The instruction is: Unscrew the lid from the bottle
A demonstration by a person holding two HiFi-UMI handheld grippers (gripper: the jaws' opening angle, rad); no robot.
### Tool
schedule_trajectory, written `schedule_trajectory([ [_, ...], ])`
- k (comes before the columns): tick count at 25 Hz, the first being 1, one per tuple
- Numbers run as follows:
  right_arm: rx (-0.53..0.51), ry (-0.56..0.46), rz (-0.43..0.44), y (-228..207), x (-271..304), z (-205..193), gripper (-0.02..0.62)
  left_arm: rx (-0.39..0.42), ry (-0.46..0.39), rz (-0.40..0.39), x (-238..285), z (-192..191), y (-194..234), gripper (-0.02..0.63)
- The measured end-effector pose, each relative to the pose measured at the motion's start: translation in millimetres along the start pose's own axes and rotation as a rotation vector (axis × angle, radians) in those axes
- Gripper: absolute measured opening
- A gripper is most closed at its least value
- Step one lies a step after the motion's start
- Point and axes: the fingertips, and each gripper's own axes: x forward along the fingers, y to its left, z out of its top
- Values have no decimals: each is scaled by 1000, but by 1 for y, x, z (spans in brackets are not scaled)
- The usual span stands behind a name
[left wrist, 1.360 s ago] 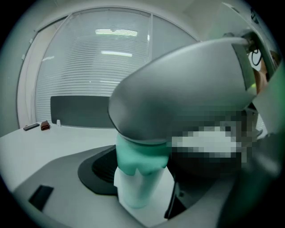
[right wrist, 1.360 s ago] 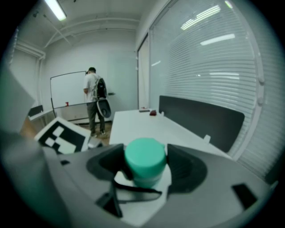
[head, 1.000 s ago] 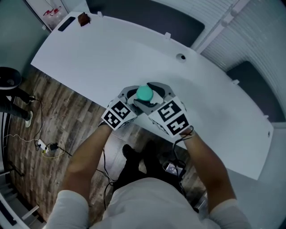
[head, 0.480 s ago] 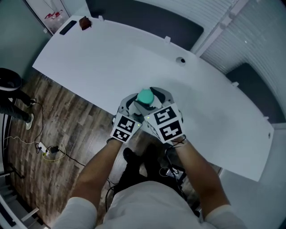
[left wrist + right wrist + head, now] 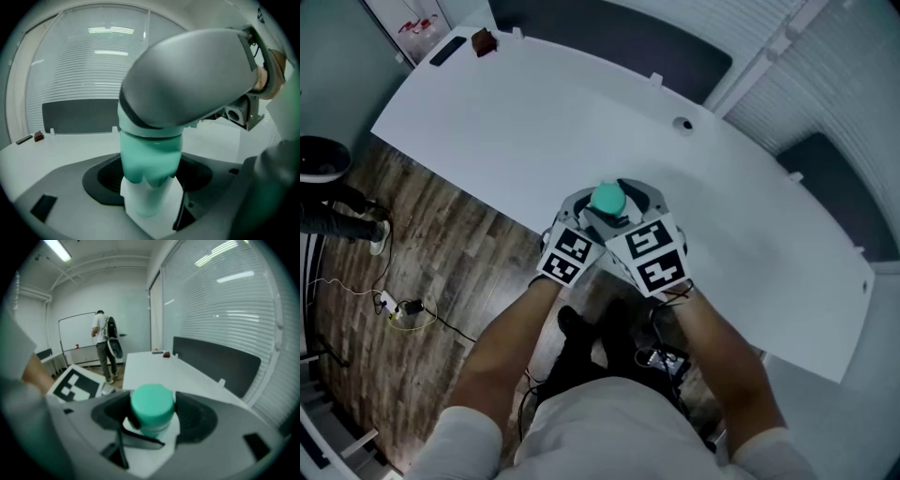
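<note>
A bottle [image 5: 150,159] with a teal top and a white lower part stands upright between my two grippers, near the front edge of the white table [image 5: 506,122]. Its round teal lid [image 5: 607,198] shows from above in the head view. My left gripper [image 5: 586,211] comes in from the side, and its dark pads [image 5: 103,180] are shut on the bottle's body. From above, my right gripper [image 5: 623,202] reaches over the top, its jaws closed on either side of the lid [image 5: 152,406]. Its grey body [image 5: 187,79] hides the lid in the left gripper view.
A black bar [image 5: 448,52] and a small brown object [image 5: 483,42] lie at the table's far left corner. A cable hole [image 5: 683,123] sits near the back edge. Dark panels [image 5: 609,28] run behind the table. A person [image 5: 105,343] stands at a distant whiteboard. Cables [image 5: 403,305] lie on the wood floor.
The two marker cubes have drawn closer together and turned, the left one shifting right. The bottle has stayed in almost the same spot between the jaws.
</note>
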Motion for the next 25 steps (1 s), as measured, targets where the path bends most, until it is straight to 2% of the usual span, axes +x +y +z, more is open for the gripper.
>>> schedule_trajectory([
  [6,-144,36,152,7,-5,-5,311,97,44,-218,-1,-2,-13,333],
  [9,-174,51,184,8,-4,-5,311,128,82,-270,-1,-3,-15,333],
  [10,-168,52,177,8,-4,-5,311,134,91,-257,-2,-3,-15,333],
  [12,-131,44,141,7,-4,-5,311,127,67,-178,-6,3,-13,334],
  [16,-33,16,41,3,-5,-4,311,27,-40,44,-16,14,-5,333],
  [18,-13,10,-3,1,-4,-5,311,-18,-56,111,-15,14,-3,333],
  [21,-32,10,-42,1,-4,-5,311,-46,-65,133,-12,16,-1,333],
  [25,-105,25,0,5,-4,-7,311,-10,-56,55,-13,15,-5,331],
])
